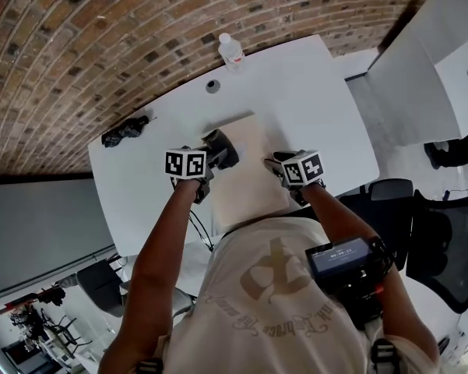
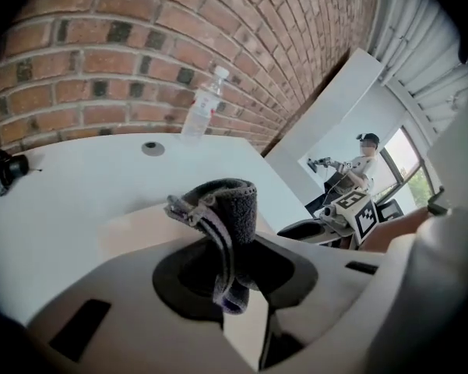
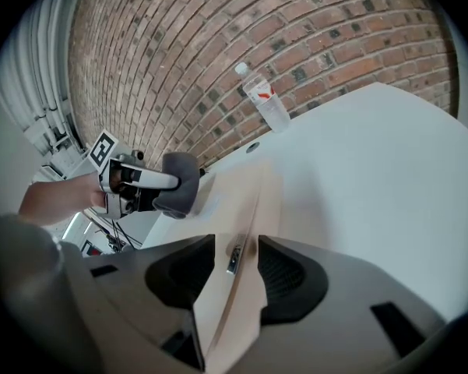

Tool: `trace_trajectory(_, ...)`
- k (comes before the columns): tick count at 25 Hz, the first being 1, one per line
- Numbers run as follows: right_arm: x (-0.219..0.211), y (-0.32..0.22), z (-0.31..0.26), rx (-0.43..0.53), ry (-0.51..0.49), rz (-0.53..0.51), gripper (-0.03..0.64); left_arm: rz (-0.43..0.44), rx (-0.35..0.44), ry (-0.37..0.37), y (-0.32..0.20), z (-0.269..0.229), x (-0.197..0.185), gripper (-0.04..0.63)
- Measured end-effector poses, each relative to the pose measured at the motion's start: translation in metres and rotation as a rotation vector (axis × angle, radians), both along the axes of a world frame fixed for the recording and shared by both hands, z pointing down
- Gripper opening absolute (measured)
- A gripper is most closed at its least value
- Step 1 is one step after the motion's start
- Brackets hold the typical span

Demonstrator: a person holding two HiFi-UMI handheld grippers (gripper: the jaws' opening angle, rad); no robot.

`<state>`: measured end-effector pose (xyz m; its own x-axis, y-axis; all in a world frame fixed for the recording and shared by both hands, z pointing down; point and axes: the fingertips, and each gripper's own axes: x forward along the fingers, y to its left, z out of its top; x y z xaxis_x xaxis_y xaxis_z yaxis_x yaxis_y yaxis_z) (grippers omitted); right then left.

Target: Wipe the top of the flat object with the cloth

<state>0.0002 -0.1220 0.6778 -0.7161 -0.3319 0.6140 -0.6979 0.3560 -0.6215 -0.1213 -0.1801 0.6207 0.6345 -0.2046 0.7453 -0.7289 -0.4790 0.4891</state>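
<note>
The pale beige flat board [image 1: 249, 166] is lying on the white bench [image 1: 319, 107], its near end disappearing beneath the person's shoulders in the head view. The right tool [image 3: 234, 259] is pinching the board's right edge. The left tool [image 2: 235, 275] is clamping a dark grey folded cloth [image 2: 227, 209] over the board's far left corner; whether the two are touching is hard to make out. A clear plastic bottle [image 1: 231, 53] and a black crumpled object [image 1: 124, 132] are sitting well apart near the brick wall.

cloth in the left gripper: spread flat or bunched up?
Bunched. The cloth stands curled in a folded loop, pinched between the left gripper's jaws, not spread flat on the board.
</note>
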Motion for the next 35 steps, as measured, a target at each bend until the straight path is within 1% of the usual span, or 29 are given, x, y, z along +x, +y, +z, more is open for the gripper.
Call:
trace_trajectory(3, 0.0, 0.013, 0.0, -0.016, 0.001, -0.02, 0.183, 0.048, 0.004, 0.032, 0.001, -0.004, 0.035, 0.101)
trace_trajectory(7, 0.003, 0.031, 0.005, -0.045, 0.017, -0.036, 0.183, 0.088, 0.005, 0.073, 0.0, -0.007, 0.078, 0.101)
trace_trajectory(9, 0.004, 0.039, 0.007, -0.06, 0.027, -0.043, 0.183, 0.101, -0.008, 0.093, 0.0, -0.005, 0.098, 0.101)
trace_trajectory(12, 0.004, 0.047, 0.007, -0.065, 0.026, -0.047, 0.183, 0.113, -0.047, 0.115, 0.004, 0.002, 0.123, 0.101)
trace_trajectory(14, 0.006, 0.048, 0.009, -0.069, 0.022, -0.032, 0.183, 0.127, -0.064, 0.112, 0.006, 0.009, 0.139, 0.101)
trace_trajectory(16, 0.008, 0.047, 0.011, -0.072, 0.023, -0.02, 0.176, 0.149, -0.073, 0.069, 0.006, 0.02, 0.149, 0.101)
trace_trajectory(18, 0.005, 0.047, 0.013, -0.072, 0.025, -0.02, 0.172, 0.157, -0.081, -0.002, 0.008, 0.033, 0.144, 0.101)
trace_trajectory(20, 0.001, 0.048, 0.014, -0.071, 0.023, -0.022, 0.166, 0.142, -0.096, -0.051, 0.009, 0.042, 0.132, 0.1)
trace_trajectory(23, -0.003, 0.05, 0.014, -0.067, 0.025, -0.024, 0.164, 0.109, -0.12, -0.082, 0.011, 0.045, 0.111, 0.1)
trace_trajectory(27, 0.002, 0.052, 0.013, -0.058, 0.04, -0.014, 0.164, 0.113, -0.109, -0.144, 0.018, 0.041, 0.086, 0.1)
trace_trajectory(29, 0.007, 0.053, 0.014, -0.055, 0.047, -0.003, 0.164, 0.108, -0.103, -0.162, 0.022, 0.041, 0.072, 0.1)
trace_trajectory(35, 0.018, 0.053, 0.015, -0.044, 0.055, 0.033, 0.165, 0.059, -0.088, -0.172, 0.033, 0.041, 0.025, 0.1)
